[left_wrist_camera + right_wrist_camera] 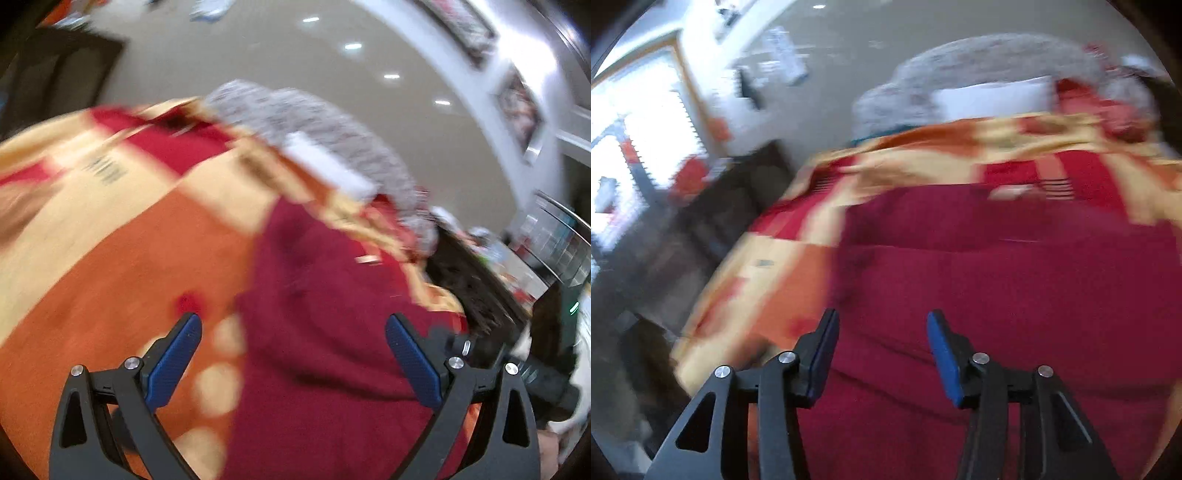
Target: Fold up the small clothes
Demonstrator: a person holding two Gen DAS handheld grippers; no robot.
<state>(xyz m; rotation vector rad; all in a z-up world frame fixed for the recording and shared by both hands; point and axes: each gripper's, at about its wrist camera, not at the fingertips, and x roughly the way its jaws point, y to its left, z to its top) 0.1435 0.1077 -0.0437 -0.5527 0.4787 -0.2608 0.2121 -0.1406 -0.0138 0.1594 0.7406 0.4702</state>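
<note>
My left claw (293, 330) hangs wide open with nothing in it, and my right claw (882, 330) is parted about halfway, also empty. Both hover above the maroon garment (997, 288), which lies flat on the patterned bedspread (110, 240). Through the blur I can't make out a crisp fold, so I judge the folding mostly still ahead.

1. Both views are heavily motion-blurred — fabric patterns smear into streaks.
2. Bright daylight from a window (639, 147) blows out the right wrist view's left side.
3. Ceiling spotlights (352, 46) show as small glare spots.
4. Fisheye bending curves the edges — the corners fall black.
</note>
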